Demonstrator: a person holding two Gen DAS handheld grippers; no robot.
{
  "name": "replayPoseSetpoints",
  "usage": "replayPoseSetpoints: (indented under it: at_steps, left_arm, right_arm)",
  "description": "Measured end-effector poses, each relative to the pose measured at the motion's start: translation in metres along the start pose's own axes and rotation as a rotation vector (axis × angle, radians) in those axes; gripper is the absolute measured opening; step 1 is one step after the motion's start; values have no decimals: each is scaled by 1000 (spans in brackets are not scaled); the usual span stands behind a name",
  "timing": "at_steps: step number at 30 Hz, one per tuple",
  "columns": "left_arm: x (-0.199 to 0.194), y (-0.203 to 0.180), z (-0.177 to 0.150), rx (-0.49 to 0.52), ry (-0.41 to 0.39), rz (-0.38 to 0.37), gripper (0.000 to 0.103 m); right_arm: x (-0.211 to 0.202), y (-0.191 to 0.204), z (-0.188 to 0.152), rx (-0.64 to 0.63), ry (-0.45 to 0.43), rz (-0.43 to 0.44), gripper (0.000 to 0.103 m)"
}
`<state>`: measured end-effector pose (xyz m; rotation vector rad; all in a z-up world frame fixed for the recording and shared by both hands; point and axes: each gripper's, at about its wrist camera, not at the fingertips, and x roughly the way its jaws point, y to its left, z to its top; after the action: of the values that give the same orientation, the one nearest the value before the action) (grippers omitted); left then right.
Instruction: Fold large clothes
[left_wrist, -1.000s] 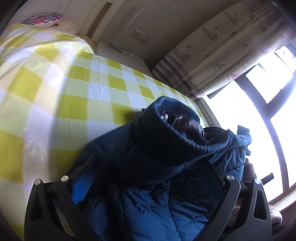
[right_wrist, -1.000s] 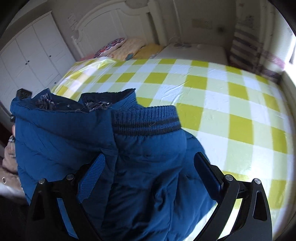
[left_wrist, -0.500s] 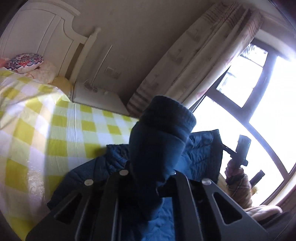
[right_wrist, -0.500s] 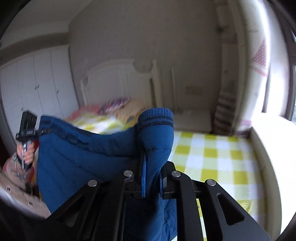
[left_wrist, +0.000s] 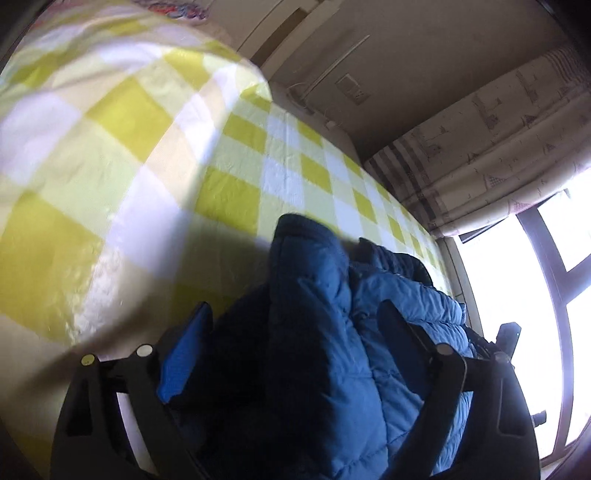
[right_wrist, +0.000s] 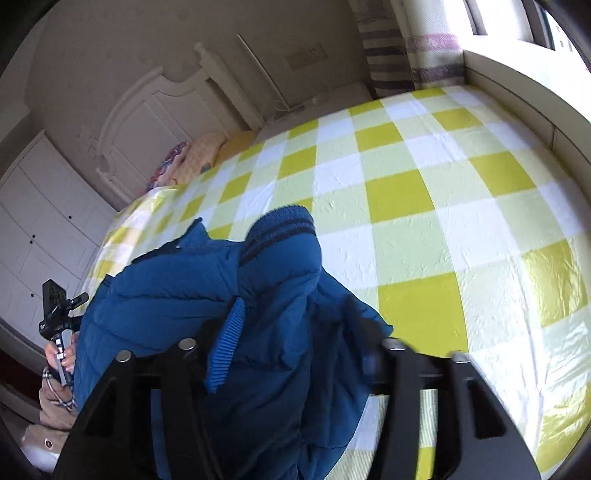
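We note both grippers, left gripper (left_wrist: 295, 354) and right gripper (right_wrist: 299, 350), jaws just opening, spread apart astride the blue padded jacket (right_wrist: 229, 295) on the checked bed (right_wrist: 424, 192).

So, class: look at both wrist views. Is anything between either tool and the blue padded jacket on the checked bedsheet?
Nothing visible. The blue padded jacket already lies between the open fingers of the left tool, and its cuffed sleeve lies between those of the right tool. Both tools have just been opening. Around it there is only checked bedsheet.

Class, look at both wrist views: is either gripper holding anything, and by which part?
Nothing is held. Both the left gripper and the right gripper have just been opening, the blue jacket sleeves lying loose between them.
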<state>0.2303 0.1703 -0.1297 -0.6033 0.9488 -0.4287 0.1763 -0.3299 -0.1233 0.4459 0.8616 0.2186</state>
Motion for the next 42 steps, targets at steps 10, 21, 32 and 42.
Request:
replayPoseSetpoints:
  at_steps: [10, 21, 32, 42]
  left_arm:
    - [10, -22, 7, 30, 52, 49, 18]
    - [-78, -100, 26, 239, -234, 148, 6]
    - [7, -43, 22, 193, -88, 263, 10]
    - [25, -28, 19, 118, -20, 342, 34]
  right_arm:
    - [5, 36, 4, -202, -28, -132, 32]
    - [-74, 135, 60, -394, -248, -224, 11]
    - [30, 66, 44, -210, -46, -295, 11]
    - [58, 50, 44, -158, 46, -257, 14]
